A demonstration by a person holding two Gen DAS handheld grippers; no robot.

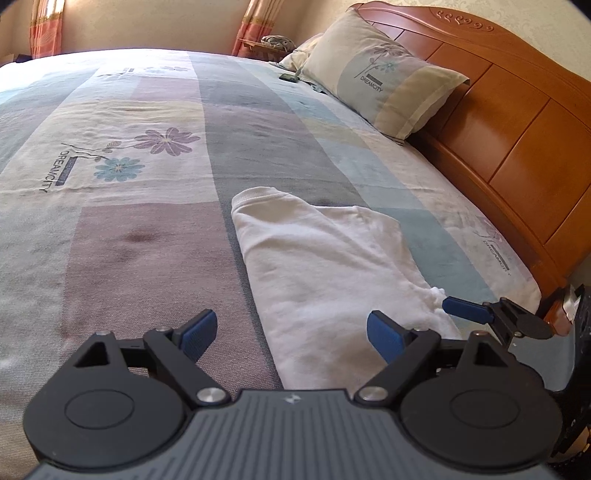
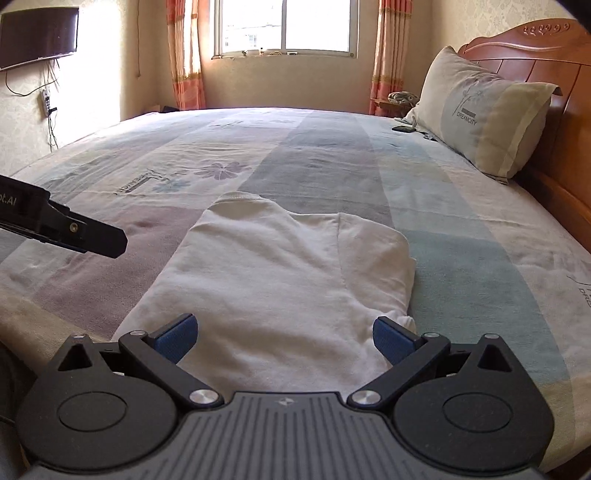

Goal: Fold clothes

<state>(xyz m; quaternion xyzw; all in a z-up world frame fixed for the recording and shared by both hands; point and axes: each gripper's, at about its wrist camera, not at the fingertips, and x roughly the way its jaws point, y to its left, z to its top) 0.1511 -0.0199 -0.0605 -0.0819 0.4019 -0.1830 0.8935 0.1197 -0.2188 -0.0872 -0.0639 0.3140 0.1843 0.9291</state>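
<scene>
Both tongs, left (image 1: 291, 332) and right (image 2: 286, 338), gape wide, holding nothing, over the shirt's (image 2: 280, 273) near hem.
Sides look folded in; next, likely pinch the hem corners and carry them toward the collar across the bed (image 2: 461, 206).

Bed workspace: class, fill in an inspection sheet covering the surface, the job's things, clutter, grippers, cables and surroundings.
Surface: bed sheet, patchwork with flower prints, lightly wrinkled.
Job's things: white sweatshirt, partly folded, sleeves tucked in, collar pointing away.
Clutter: pillow against the headboard; small dark object on the sheet beside it.
Grippers: left gripper open, at the sweatshirt's left edge; right gripper open, above its near hem; neither holds cloth.
Cables: wires hanging below the wall TV.
Surroundings: window, orange curtains, bedside shelf.
</scene>
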